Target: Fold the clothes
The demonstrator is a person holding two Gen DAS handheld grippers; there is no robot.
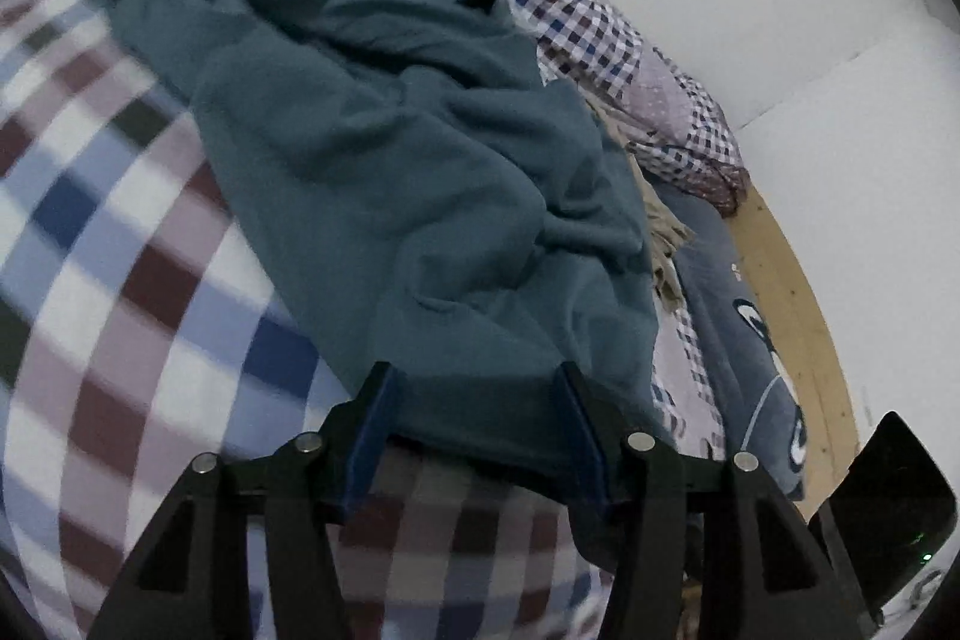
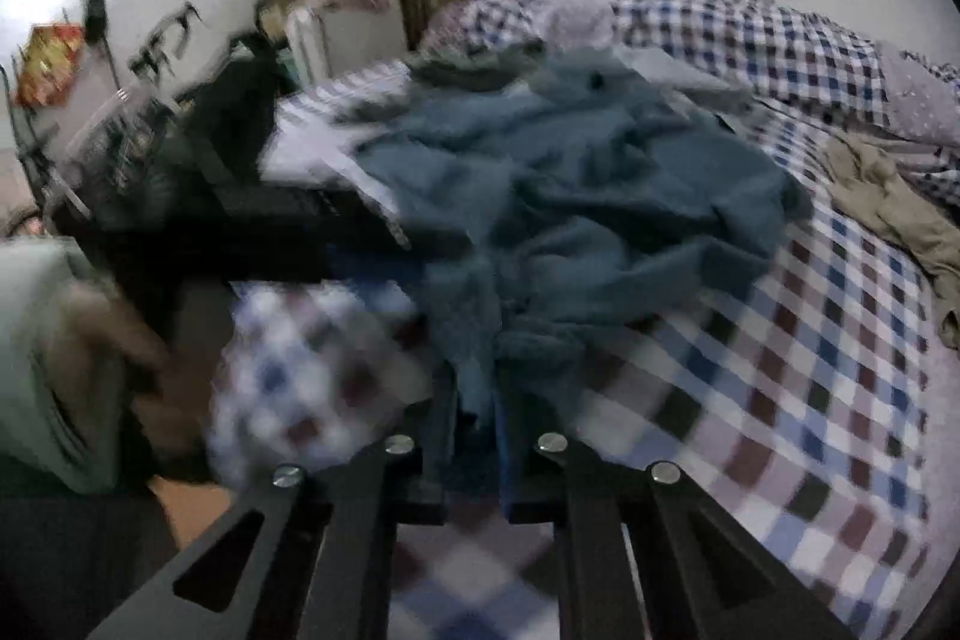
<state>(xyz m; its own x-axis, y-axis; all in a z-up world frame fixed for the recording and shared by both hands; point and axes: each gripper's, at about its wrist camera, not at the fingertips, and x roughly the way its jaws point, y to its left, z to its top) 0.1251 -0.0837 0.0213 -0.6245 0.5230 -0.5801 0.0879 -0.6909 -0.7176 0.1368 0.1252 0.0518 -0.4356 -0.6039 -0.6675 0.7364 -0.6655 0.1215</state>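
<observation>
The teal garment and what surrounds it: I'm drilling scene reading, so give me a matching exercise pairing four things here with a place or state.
Things:
1. teal garment
2. left tool
3. right tool
4. khaki garment

Places or states:
A. fingers wide apart, with the hem lying between them
B. lying alone on the checked bedding, to the right of the pile
C. crumpled in a heap in the middle of the bed
D. closed on a bunched fold of teal cloth

Pairs: 1-C, 2-A, 3-D, 4-B
</observation>
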